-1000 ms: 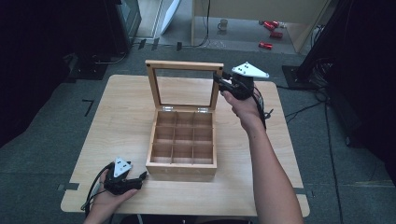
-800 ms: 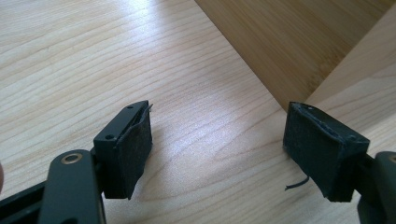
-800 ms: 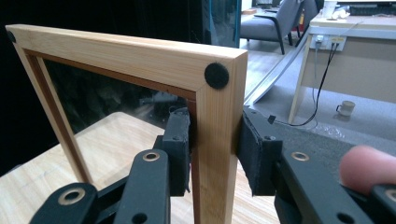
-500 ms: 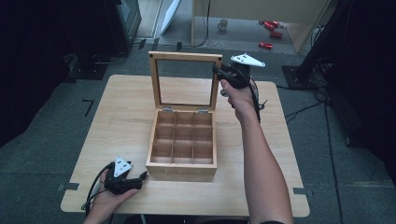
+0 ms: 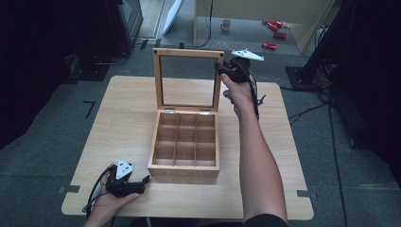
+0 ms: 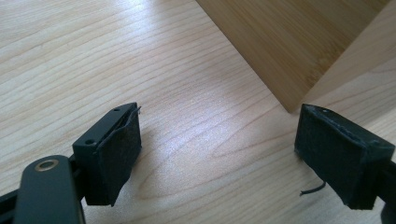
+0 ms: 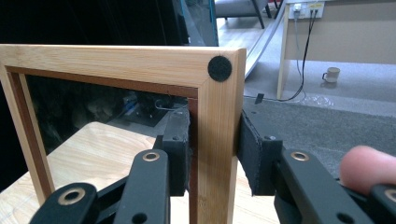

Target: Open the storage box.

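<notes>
A wooden box (image 5: 184, 144) with nine small compartments is sitting near the middle of the light wooden bench (image 5: 118, 123), and its glass-paned lid (image 5: 188, 78) is standing upright off the hinges at the box's twelve o'clock edge. The right gripper (image 5: 221, 68) is reaching in at about one o'clock from the box and is clamping the lid's right frame post close under the top corner; in the right gripper view its two black jaws are pressing either side of the post (image 7: 215, 135), just below a round black pad (image 7: 219, 68) stuck on the corner of the frame. A fingertip is showing at the lower right edge of that view. The left gripper (image 5: 142, 182) is lying on the bench at about seven o'clock from the box, held in the person's left hand (image 5: 106, 203), with its jaws spread wide and nothing between them. In the left gripper view the jaws are pointing at the near left corner of the box (image 6: 292, 56), which is standing just beyond them without touching. On the floor beyond the bench, at roughly twelve o'clock, a mug (image 5: 226, 24) is standing beside trailing cables, and some red objects (image 5: 274, 33) are lying farther right.
</notes>
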A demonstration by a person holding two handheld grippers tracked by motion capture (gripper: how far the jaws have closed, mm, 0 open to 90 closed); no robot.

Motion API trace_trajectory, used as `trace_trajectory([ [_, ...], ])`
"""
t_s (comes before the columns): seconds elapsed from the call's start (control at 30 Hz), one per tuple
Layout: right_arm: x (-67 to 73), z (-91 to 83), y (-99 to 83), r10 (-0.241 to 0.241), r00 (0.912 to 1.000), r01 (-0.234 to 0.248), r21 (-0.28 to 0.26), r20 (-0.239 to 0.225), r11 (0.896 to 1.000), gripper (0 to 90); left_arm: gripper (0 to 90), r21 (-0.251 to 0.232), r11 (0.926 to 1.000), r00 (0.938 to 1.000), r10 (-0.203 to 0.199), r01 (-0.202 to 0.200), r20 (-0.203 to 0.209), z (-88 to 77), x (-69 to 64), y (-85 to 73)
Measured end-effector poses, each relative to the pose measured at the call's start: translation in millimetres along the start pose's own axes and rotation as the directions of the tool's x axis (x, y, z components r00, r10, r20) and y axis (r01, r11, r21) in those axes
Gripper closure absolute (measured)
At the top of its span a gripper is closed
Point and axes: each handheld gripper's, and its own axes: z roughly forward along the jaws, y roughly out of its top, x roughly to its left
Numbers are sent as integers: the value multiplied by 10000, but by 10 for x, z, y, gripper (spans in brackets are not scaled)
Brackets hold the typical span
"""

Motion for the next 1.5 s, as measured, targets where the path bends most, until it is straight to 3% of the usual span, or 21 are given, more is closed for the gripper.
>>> trace_trajectory([
  [0.43,20,54,-15,255,9995,-251,-197,177,9995,661,151,-1,10000,10000,15,-15,-11,0,1,0],
  [0.53,42,28,-21,242,9995,-237,-245,204,9994,625,151,6,10000,10000,9,-9,6,-1,2,-1],
  [0.57,64,-7,-27,296,9995,-292,-310,114,9991,511,151,8,10000,10000,11,-11,4,-1,1,0],
  [0.67,107,-68,-46,206,9998,-205,-163,49,9997,366,151,8,10000,10000,31,-31,-4,-1,2,0],
  [0.77,132,-110,-74,14,10000,-15,85,97,10000,290,151,9,10000,10000,39,-39,-9,-1,3,0],
  [0.83,154,-203,-140,-297,9993,291,234,224,9993,215,151,16,10000,10000,37,-37,-9,-1,3,0],
  [1.0,115,-393,-285,-351,9990,341,334,283,9989,137,151,24,10000,10000,42,-42,3,-1,4,0],
  [1.5,-139,-961,-799,-565,9963,529,558,651,9970,130,152,20,10000,10000,43,-43,-1,0,4,0],
])
